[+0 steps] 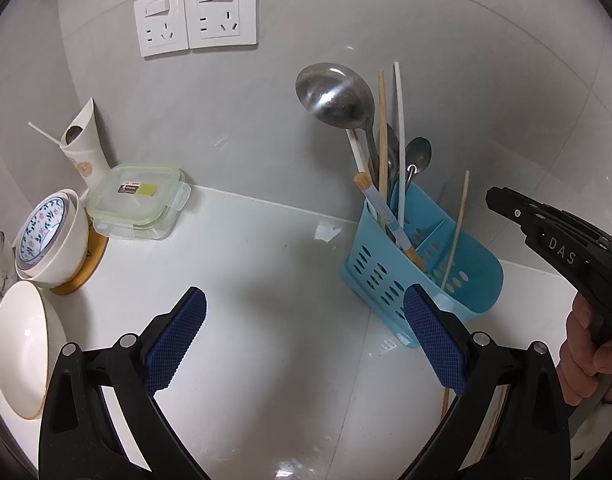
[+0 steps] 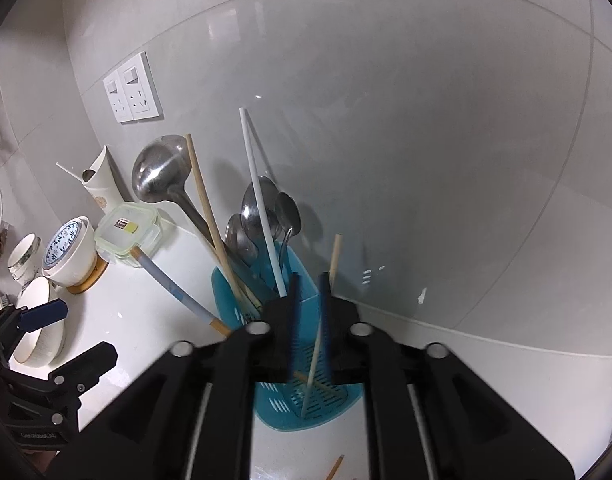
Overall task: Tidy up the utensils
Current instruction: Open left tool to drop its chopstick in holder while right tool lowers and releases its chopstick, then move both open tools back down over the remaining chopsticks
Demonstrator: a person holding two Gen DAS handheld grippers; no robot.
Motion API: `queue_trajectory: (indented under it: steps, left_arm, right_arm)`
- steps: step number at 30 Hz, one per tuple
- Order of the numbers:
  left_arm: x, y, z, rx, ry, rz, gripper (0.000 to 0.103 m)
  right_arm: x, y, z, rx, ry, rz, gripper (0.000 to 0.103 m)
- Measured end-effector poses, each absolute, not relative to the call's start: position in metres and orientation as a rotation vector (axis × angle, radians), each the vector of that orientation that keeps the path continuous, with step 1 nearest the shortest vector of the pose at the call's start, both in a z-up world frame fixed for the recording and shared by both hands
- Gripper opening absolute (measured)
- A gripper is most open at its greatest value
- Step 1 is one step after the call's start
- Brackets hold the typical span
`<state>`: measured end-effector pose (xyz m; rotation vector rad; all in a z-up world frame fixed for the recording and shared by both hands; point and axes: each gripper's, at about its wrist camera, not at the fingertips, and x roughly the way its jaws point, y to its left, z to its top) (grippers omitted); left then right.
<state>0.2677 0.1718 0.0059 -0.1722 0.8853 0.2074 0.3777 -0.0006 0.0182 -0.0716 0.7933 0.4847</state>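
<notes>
step: dropping one pale chopstick (image 2: 319,344) into the blue caddy (image 2: 282,412); stick stands tilted in the caddy's near, right-hand compartment, tip on the slotted floor

right tool (image 2: 309,320): jaws narrow and parted, stick between the pads; pads look clear of it, so I judge it released

do it well: back off along the stick's line, straight up from the caddy; avoid clipping the ladle (image 2: 162,172) and spoons in the far compartment

left tool (image 1: 306,336): jaws wide apart, nothing in them; hovers over the worktop (image 1: 266,264) left of the caddy

pose: both tools pitched down toward the caddy; a hand (image 1: 585,352) grips the right handle

remaining: another chopstick (image 2: 334,467) lies on the worktop just in front of the caddy
</notes>
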Motion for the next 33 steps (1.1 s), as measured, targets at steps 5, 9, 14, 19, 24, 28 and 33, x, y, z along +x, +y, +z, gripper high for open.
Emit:
queue_trajectory:
  steps: [5,9,14,19,24,28,33]
  left_arm:
    - [0.267,0.167,0.007,-0.16,0.888,0.196,0.097]
    - [0.265,0.162,0.01,-0.159,0.89,0.186,0.097]
    - [0.262,0.154,0.016,-0.151,0.88,0.168,0.097]
    - [0.255,0.141,0.024,-0.142,0.861,0.139,0.097]
    - [0.253,0.127,0.029,-0.129,0.864,0.108,0.097]
    - [0.249,0.113,0.029,-0.119,0.878,0.075,0.097]
    - [0.244,0.094,0.025,-0.101,0.901,0.037,0.097]
  right_arm:
    - [0.373,-0.014,0.022,-0.043,0.787,0.459,0.049]
    - [0.366,-0.029,0.029,-0.029,0.765,0.414,0.077]
    - [0.358,-0.05,0.036,0.005,0.754,0.365,0.093]
    - [0.343,-0.077,0.044,0.005,0.735,0.312,0.095]
    - [0.326,-0.108,0.049,0.003,0.752,0.245,0.095]
    - [0.312,-0.129,0.049,0.006,0.771,0.197,0.095]
    - [0.294,-0.151,0.044,-0.007,0.807,0.145,0.095]
